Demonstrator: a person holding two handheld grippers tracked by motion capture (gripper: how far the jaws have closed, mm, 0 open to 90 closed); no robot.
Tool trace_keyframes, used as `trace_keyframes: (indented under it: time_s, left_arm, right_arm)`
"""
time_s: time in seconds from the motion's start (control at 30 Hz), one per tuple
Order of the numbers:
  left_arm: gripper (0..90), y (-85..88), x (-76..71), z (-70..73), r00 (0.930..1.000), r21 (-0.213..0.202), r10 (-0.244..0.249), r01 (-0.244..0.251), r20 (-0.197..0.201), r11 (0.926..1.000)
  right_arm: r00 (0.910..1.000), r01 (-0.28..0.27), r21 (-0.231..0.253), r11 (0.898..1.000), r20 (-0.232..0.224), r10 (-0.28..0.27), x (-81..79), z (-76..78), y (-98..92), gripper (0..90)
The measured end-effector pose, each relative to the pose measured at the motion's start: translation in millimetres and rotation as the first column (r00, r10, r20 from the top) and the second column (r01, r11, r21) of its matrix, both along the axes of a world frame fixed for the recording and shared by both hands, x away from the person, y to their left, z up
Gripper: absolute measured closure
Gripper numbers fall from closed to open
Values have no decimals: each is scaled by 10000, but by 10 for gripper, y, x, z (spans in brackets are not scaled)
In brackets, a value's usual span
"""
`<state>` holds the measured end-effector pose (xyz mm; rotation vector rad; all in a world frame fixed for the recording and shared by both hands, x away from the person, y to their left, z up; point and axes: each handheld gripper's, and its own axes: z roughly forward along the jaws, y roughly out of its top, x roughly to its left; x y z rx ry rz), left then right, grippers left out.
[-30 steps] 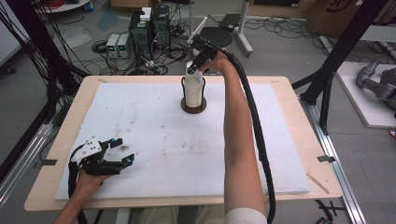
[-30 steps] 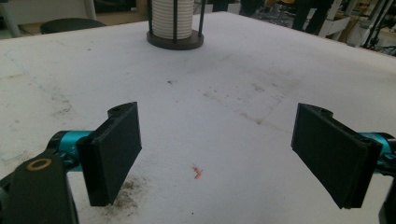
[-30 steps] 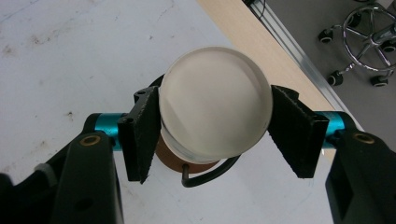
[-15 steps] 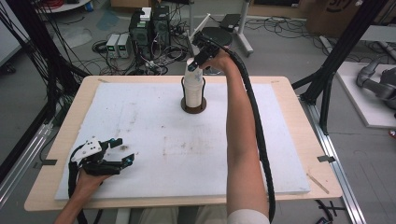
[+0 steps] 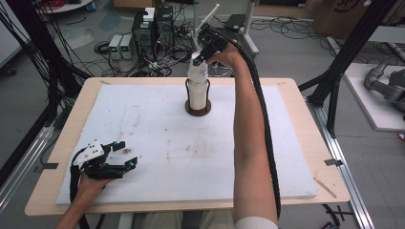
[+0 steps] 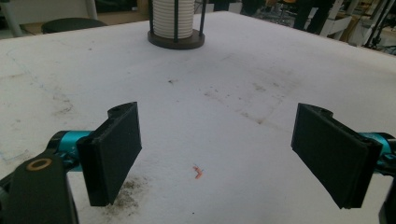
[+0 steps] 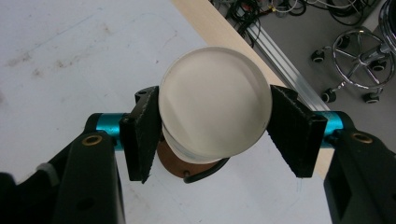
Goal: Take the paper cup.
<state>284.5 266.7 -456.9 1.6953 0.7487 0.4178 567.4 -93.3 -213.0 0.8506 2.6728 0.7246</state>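
Resting near you at the front left of the worktop [image 5: 305, 157], your left gripper [image 5: 125, 153] sits parked with its jaws spread and nothing between them, well apart from the work so it cannot foul the other arm. Ahead of it lies open, stained white padding (only specks and a small reddish scrap), giving free room all the way to the cup holder [image 5: 197, 109] at the far middle. That holder has a round dark base and thin upright rods that keep the cup stack [image 6: 173, 18] straight, so a cup should come out only along the rods. Your right gripper [image 7: 215, 126] pinches the top cup [image 7: 215, 105] by its sides, jaws pressed on opposite walls, above the stack. Judged from this, lift straight up until clear of the rods. Note the worktop's far edge just behind the holder; beyond it are cables and equipment on the floor.
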Motion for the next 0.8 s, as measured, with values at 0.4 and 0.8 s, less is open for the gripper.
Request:
trace_keyframes:
  time_s: [0.4,0.8]
  left_arm:
    - [159,-1,0,0,10000,3,15,-15,0,10000]
    - [159,-3,-1,-1,10000,25,48,-48,3,10000]
  right_arm:
    - [9995,56,573,9983,308,-74,-54,140,-104,382]
    - [9984,-49,651,9979,558,12,-108,304,-146,382]
